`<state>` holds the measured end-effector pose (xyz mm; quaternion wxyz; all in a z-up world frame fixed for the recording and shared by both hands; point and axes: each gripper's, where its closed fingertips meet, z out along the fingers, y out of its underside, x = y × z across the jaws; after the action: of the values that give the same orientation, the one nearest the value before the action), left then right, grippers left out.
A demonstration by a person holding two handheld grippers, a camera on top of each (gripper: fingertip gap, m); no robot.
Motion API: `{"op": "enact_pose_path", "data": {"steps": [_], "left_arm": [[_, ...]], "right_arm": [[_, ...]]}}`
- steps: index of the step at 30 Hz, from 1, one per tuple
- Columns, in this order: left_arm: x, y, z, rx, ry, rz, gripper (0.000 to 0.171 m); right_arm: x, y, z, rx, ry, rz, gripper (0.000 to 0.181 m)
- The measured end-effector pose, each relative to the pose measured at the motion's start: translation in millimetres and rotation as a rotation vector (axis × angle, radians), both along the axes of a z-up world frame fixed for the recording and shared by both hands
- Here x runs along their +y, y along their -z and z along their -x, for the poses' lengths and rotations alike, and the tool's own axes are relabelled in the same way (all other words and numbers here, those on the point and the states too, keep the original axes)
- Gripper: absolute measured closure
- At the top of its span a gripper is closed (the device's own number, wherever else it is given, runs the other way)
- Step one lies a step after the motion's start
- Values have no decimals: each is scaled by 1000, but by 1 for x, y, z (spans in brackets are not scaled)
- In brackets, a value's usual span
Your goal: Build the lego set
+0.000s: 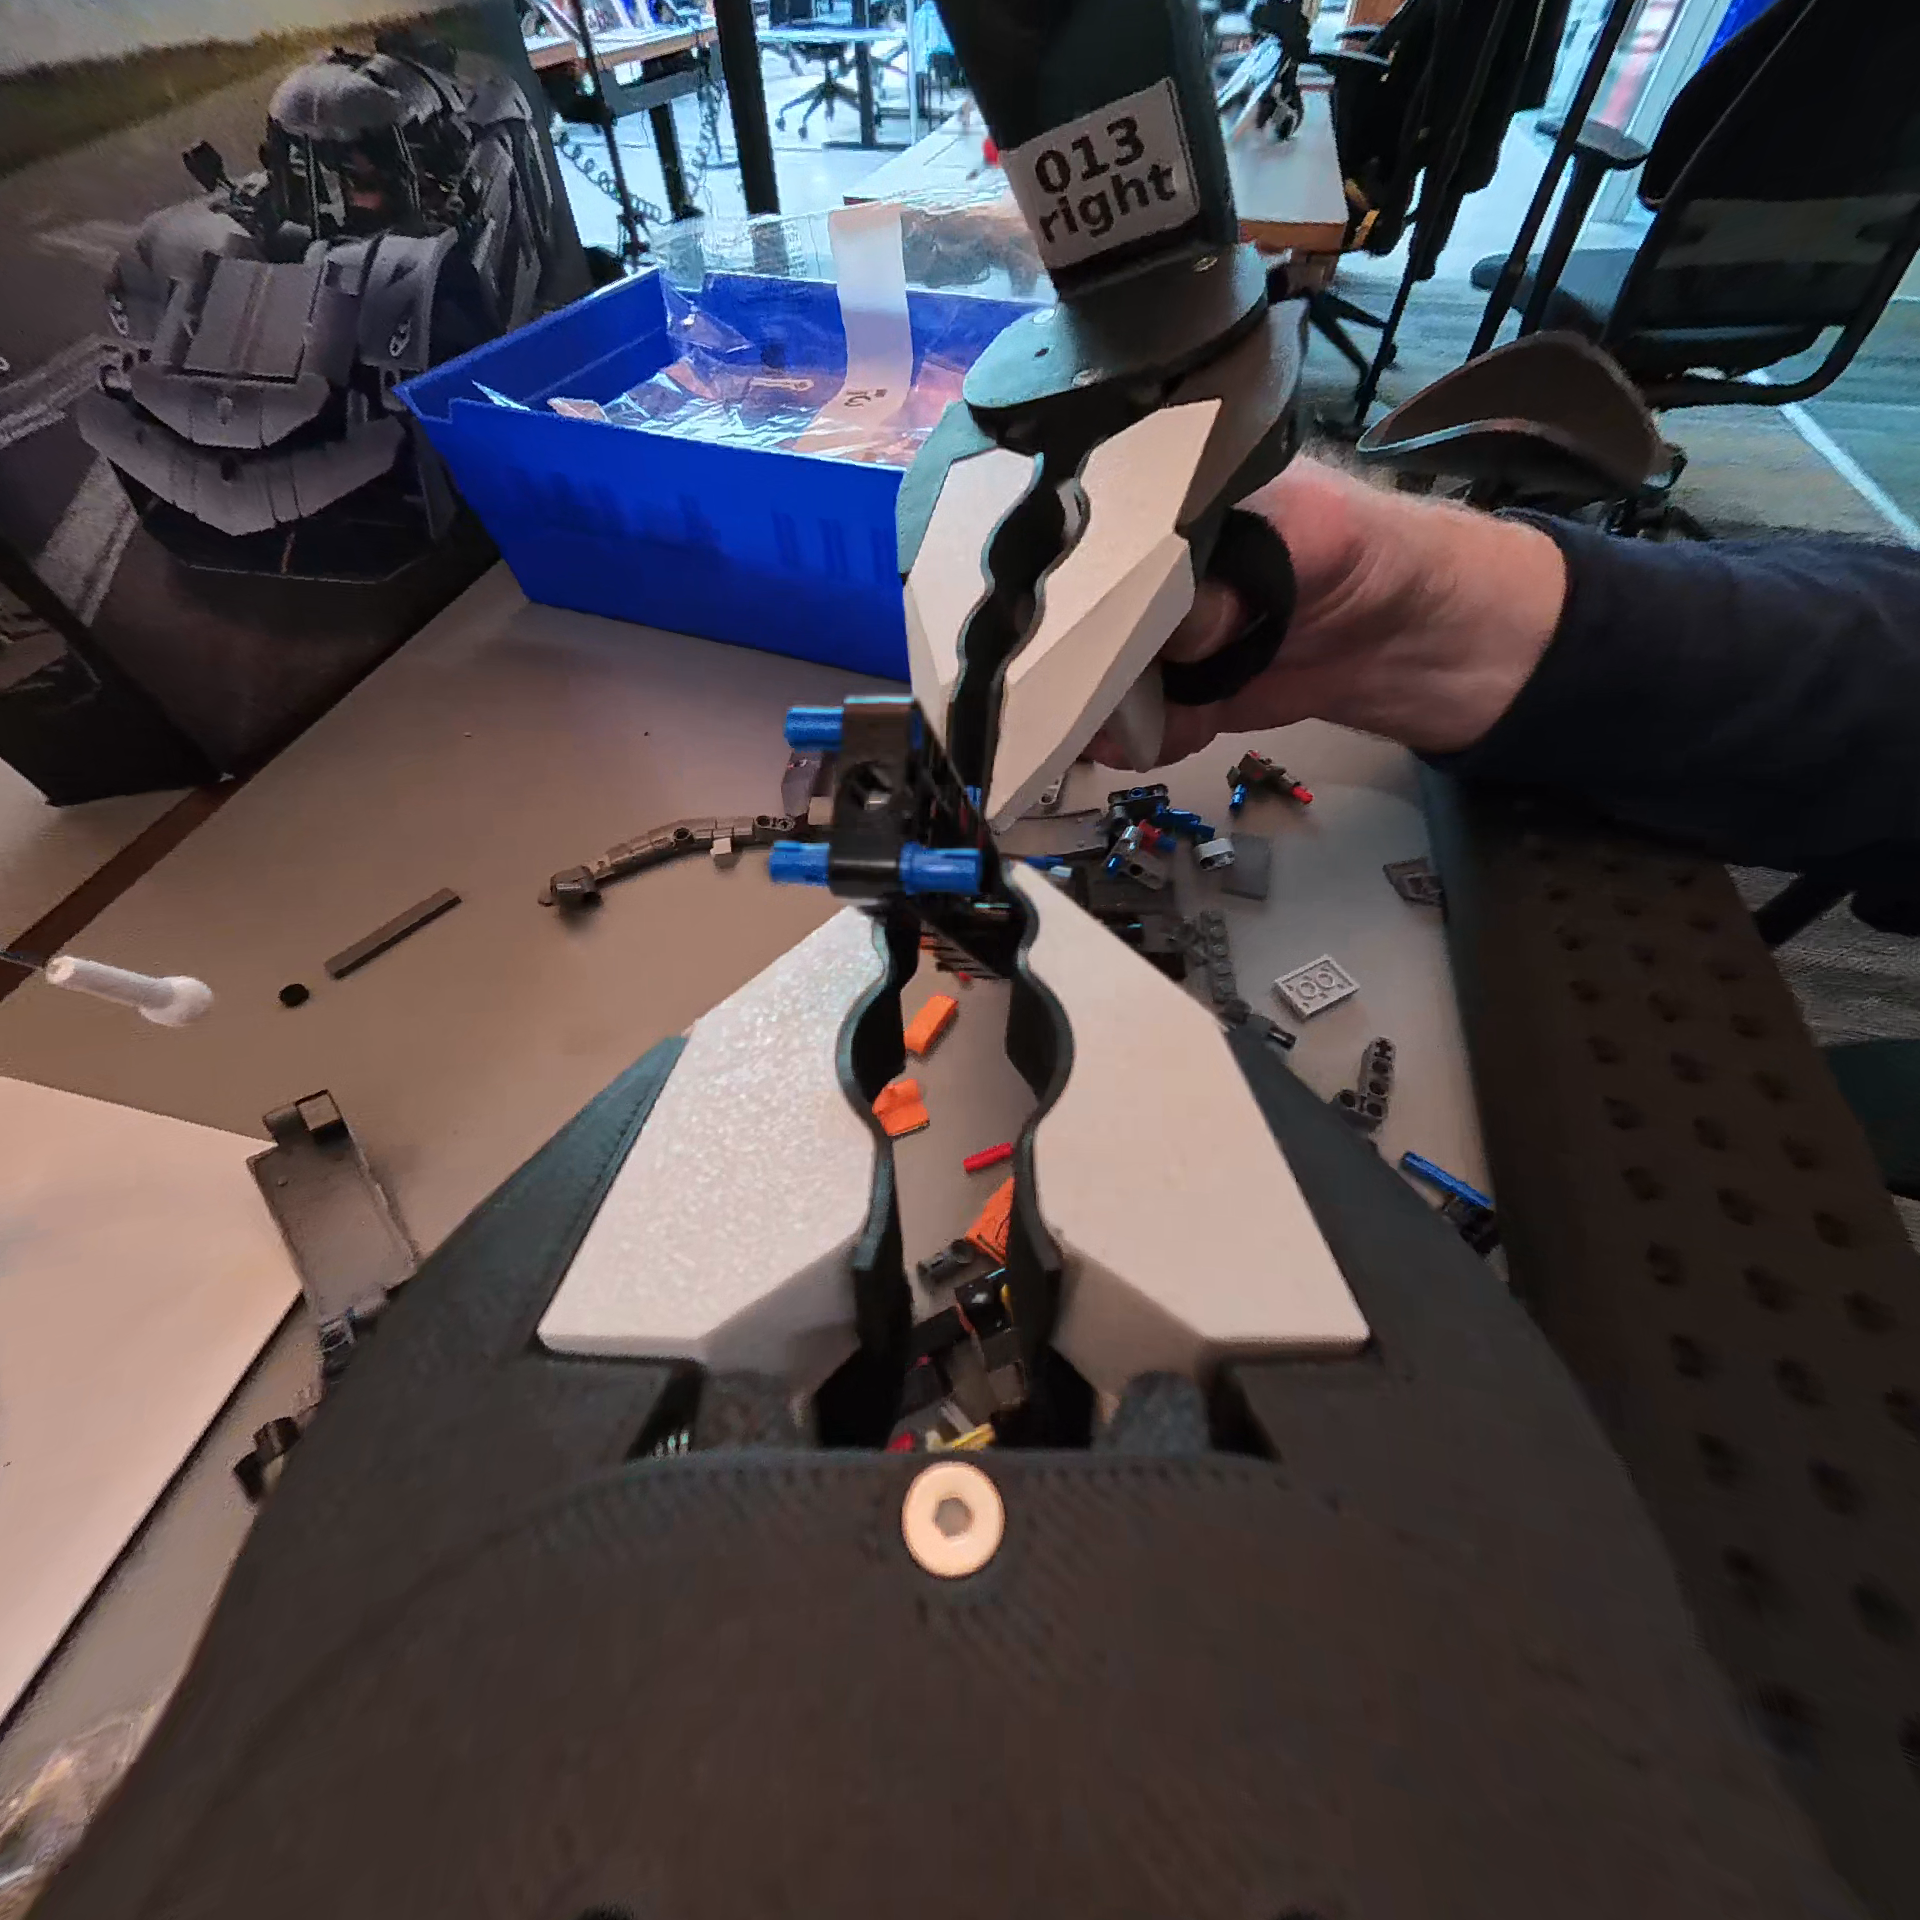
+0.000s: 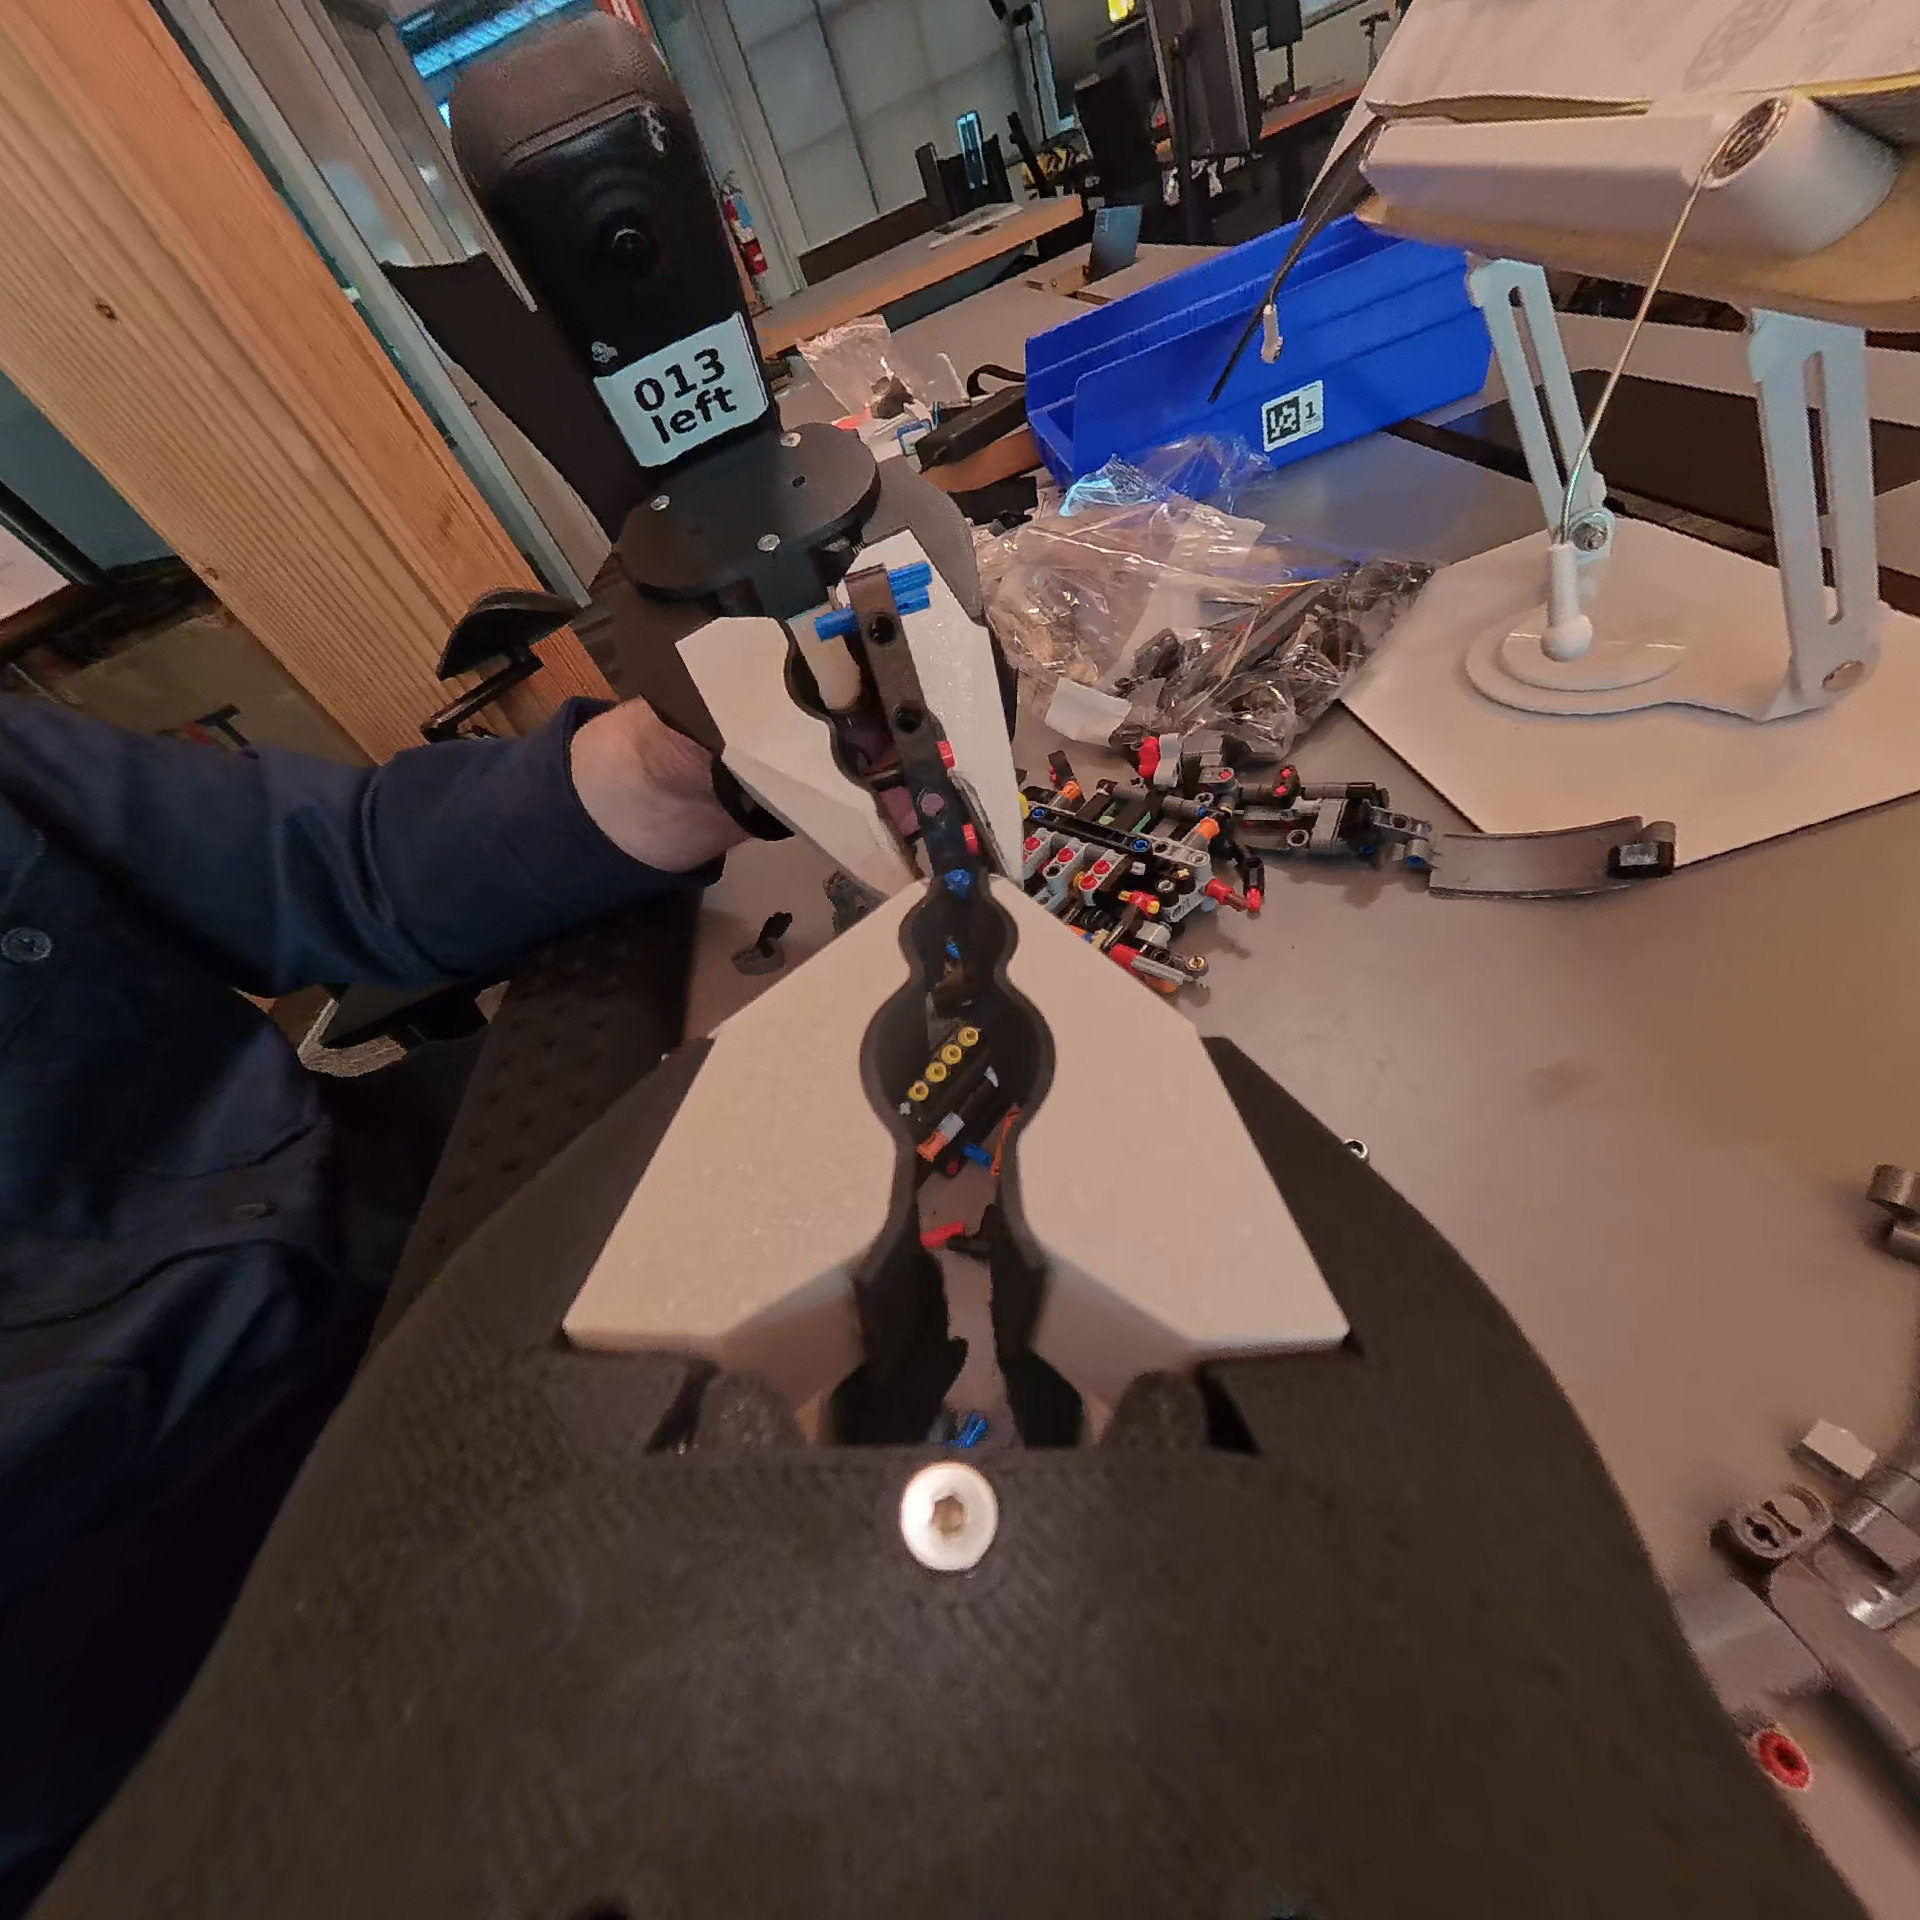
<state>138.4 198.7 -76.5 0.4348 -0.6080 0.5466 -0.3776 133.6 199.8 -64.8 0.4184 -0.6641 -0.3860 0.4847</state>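
Gripping from opposite ends, the left gripper (image 1: 951, 883) and right gripper (image 2: 956, 883) are both clamped, tip to tip, on one black Lego beam assembly (image 1: 899, 821) held above the grey table (image 1: 582, 727). It is a slim, holed black beam with blue pins (image 1: 816, 727) jutting sideways, its long axis running between the two tips. White printed labels (image 1: 1107, 177) sit on both gripper bodies, and a blue bin (image 1: 665, 499) stands farther off.
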Motion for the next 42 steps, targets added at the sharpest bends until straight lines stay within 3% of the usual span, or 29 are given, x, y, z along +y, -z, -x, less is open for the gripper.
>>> {"op": "enact_pose_path", "data": {"steps": [10,18,21,23,24,25,30,32,36,42], "left_arm": [[1,8,0,59,-14,-41,161],[-4,5,3,123,19,-172,162],[19,14,28,232,-88,-232,162],[13,-11,38,40,-48,-73,162],[15,-19,39,21,-64,-88,162],[20,-19,39,53,-90,-144,162],[15,9,28,143,-35,-116,161],[11,13,26,150,-19,-107,161],[11,14,23,148,-11,-92,161],[6,22,16,201,-2,-134,161]], "right_arm": [[0,5,0,-35,2,-1,181],[-5,1,-1,-129,15,-127,181],[-1,-13,-13,-80,70,-150,181],[8,-41,-47,62,161,-146,181],[10,-40,-56,44,189,-151,181],[8,-32,-53,8,166,-133,181],[-8,50,-19,-373,-24,-29,180],[-21,70,-15,-449,-101,31,180],[-26,80,-12,-516,-127,13,165],[-17,64,-14,-472,-71,-61,162]]}}
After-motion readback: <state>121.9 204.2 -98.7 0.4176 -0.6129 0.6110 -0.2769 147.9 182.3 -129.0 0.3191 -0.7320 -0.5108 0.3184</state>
